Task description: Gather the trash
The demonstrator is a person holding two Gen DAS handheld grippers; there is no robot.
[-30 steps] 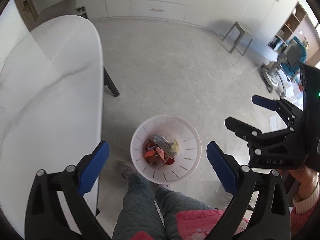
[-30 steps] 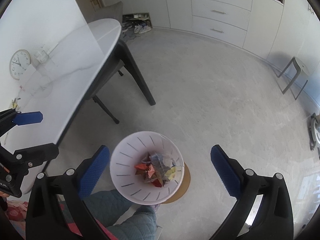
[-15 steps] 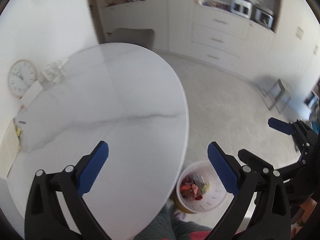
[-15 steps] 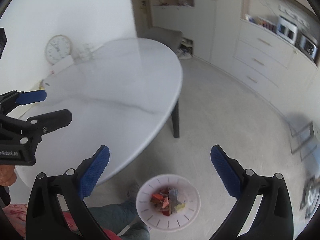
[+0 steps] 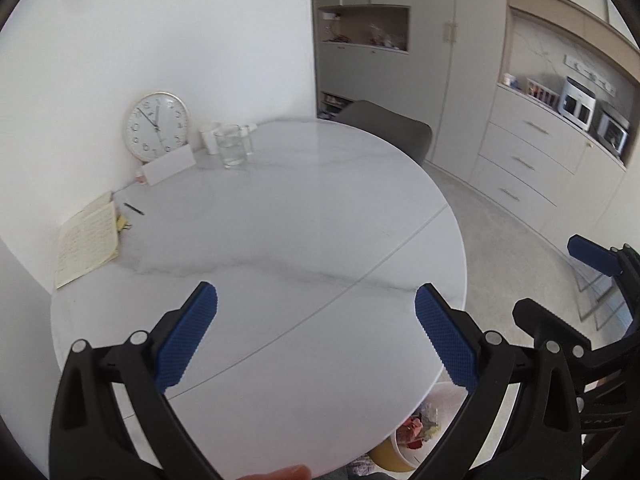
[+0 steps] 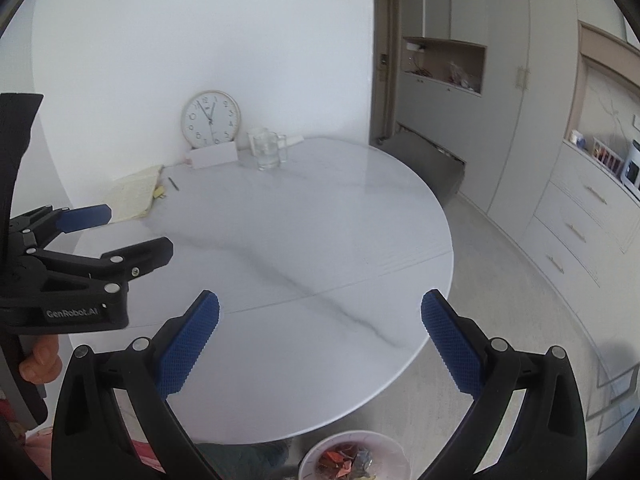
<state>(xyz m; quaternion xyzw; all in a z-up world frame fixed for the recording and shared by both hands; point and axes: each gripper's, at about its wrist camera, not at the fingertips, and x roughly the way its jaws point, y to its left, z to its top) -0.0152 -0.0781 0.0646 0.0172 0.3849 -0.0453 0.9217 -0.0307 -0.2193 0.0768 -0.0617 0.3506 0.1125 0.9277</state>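
A: How do the grippers stand, left to right?

B: The left gripper [image 5: 316,330] gapes wide over the white table [image 5: 280,220], gripping nothing; the right gripper [image 6: 320,338] likewise.

A: And the trash?

B: In the white bin [image 6: 356,458] on the floor, below the table's edge, low between the right jaws.

White trash bin [image 5: 424,432] mostly hidden under the table edge [image 5: 448,360] in the left view and cut off by the bottom edge in the right view, notebook [image 5: 86,242] writing too small to read, far shelf items blurred.
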